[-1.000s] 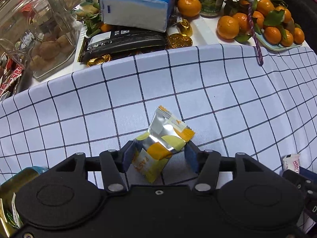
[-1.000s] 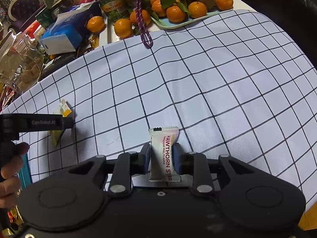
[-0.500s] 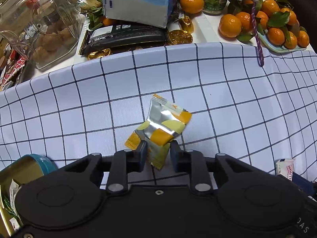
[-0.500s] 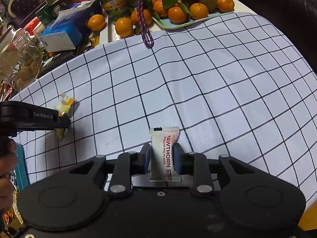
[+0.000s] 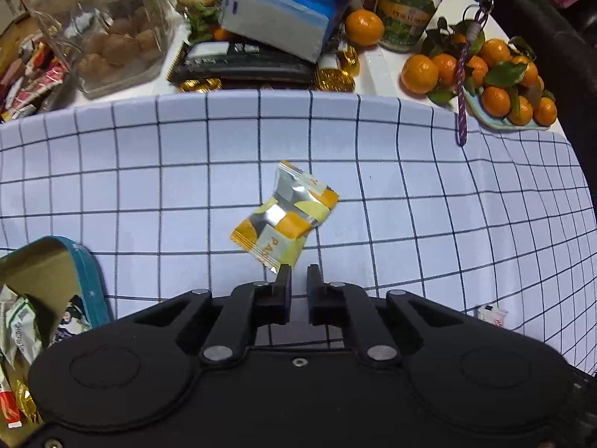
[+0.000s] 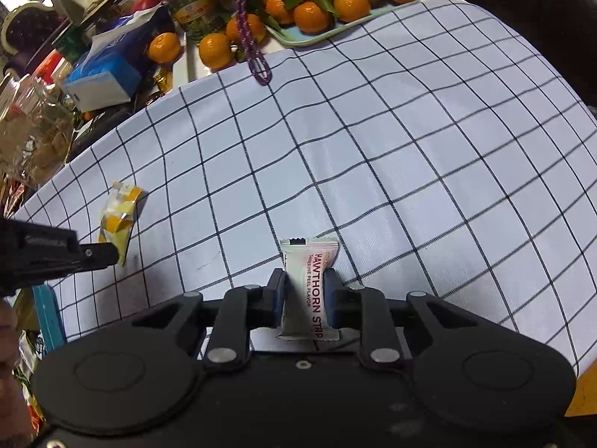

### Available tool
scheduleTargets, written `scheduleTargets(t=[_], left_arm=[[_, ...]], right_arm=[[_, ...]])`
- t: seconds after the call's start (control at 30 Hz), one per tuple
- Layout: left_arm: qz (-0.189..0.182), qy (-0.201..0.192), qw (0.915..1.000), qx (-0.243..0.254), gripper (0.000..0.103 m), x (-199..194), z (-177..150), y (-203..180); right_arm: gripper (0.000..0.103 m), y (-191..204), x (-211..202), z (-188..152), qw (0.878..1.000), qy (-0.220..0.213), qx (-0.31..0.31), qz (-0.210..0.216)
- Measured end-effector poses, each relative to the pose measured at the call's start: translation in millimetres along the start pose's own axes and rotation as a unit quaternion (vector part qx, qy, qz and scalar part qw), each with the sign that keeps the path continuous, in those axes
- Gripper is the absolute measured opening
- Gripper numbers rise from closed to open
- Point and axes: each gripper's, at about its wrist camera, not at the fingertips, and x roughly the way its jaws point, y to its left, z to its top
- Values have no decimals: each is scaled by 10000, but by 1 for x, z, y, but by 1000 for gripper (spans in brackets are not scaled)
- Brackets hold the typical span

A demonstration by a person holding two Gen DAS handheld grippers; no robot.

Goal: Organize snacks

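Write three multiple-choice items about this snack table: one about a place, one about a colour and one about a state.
1. Where does the tray of tangerines stand?
A. on the floor
B. at the far edge of the checked cloth
C. in a person's hand

2. What colour is the lettering on the Hawthorn strip?
A. dark red
B. green
C. blue

3. What is the state of the right tool?
A. open and empty
B. shut on the Hawthorn strip
C. shut on a tangerine

Answers:
1 B: the tray meets the cloth's far border.
2 A: the words are printed in dark red on white.
3 B: its jaws have just been closing, and both pads press the strip.
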Motion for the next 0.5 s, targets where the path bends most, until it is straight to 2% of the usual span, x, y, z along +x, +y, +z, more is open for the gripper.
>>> scheduleTargets(t=[0.13,0.2,0.3,0.5], left_arm=[[396,-657,9967,272,30,-15,0,1],[605,-836,9936,469,43,-14,0,1],[647,-910,9914,686,44,-5,2,3],[366,-890,9886,1158,45,9,-1,-3]], right_arm=[[23,-3,-8,-3,9998,-79,178,34],[23,0,-12,-4,9998,-89,154,133],[23,3,-15,-5,9997,-126,27,197],[23,1,-9,0,9996,-47,59,280]])
